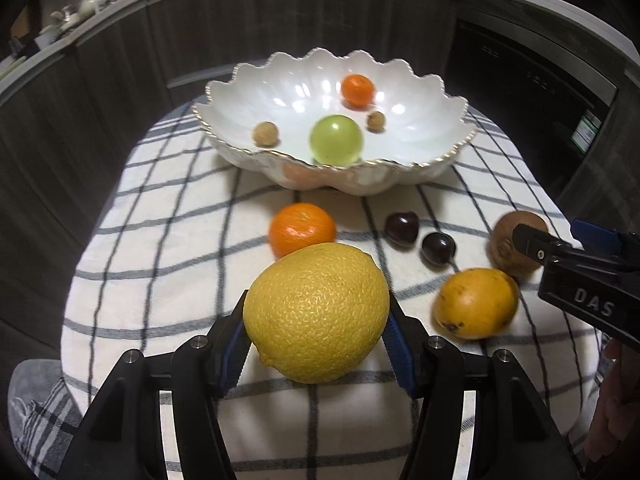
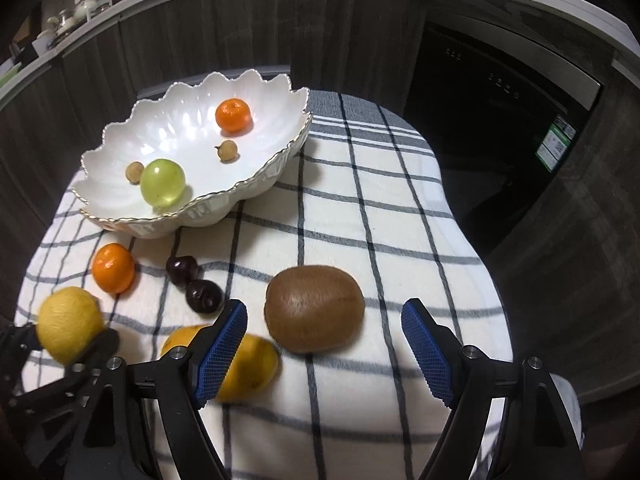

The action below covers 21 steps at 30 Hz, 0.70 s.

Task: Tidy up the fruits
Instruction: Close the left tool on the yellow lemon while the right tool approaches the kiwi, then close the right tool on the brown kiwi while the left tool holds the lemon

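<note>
Jaws of the left gripper [image 1: 316, 316] are clamped on the lemon [image 1: 316, 312], blue pads pressing both its sides. Over on the right gripper [image 2: 324, 328], jaws stand wide apart, and the kiwi [image 2: 315, 308] lies on the cloth [image 2: 360, 220] between and just ahead of the tips, touching neither pad. A yellow fruit [image 2: 256, 364] sits partly behind its left finger. Beyond both, two cherries [image 2: 196, 284], a tangerine [image 2: 113, 268], then the bowl [image 2: 256, 184], already holding a green ball [image 2: 163, 182] and another tangerine [image 2: 233, 115].

White letters "DAS" on the right gripper [image 1: 560, 240]; the appliance sticker [image 2: 554, 144] seems illegible.
</note>
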Each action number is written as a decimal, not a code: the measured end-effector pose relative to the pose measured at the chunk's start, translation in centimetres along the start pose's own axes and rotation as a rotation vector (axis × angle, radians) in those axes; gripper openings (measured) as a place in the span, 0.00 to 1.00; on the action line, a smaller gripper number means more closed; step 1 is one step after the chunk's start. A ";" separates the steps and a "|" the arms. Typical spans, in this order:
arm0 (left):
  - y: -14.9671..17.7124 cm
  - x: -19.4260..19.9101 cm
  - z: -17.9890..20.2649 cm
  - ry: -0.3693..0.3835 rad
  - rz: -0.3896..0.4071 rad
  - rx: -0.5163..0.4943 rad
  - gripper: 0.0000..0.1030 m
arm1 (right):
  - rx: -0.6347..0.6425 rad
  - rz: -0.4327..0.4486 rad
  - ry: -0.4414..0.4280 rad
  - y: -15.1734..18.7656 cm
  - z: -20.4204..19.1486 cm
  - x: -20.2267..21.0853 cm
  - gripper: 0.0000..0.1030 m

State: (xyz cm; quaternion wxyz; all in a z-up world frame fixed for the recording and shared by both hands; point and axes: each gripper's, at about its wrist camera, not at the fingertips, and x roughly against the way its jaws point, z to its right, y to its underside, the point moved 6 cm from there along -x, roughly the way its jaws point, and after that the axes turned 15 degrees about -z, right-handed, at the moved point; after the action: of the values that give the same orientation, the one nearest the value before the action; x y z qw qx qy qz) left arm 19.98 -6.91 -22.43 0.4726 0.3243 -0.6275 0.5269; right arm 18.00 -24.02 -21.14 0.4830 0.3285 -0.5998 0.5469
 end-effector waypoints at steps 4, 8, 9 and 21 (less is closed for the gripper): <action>-0.1 -0.1 -0.1 0.001 0.003 0.011 0.57 | 0.028 -0.029 -0.012 -0.8 -0.3 -1.6 0.78; -0.2 -0.4 0.2 -0.002 -0.002 0.004 0.57 | 0.018 -0.056 -0.029 -1.2 0.0 -3.0 0.78; -0.2 -0.5 0.3 -0.002 -0.006 0.003 0.57 | 0.018 -0.060 -0.032 -1.2 0.0 -3.3 0.78; -0.3 -1.0 0.4 -0.007 -0.020 0.003 0.57 | 0.013 -0.093 -0.047 -1.2 -0.1 -5.2 0.72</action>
State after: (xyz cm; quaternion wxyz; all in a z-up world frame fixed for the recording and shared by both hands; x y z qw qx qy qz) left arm 20.46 -7.43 -23.27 0.4752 0.3333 -0.6253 0.5217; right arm 20.75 -24.89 -25.63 0.4914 0.3720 -0.5916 0.5198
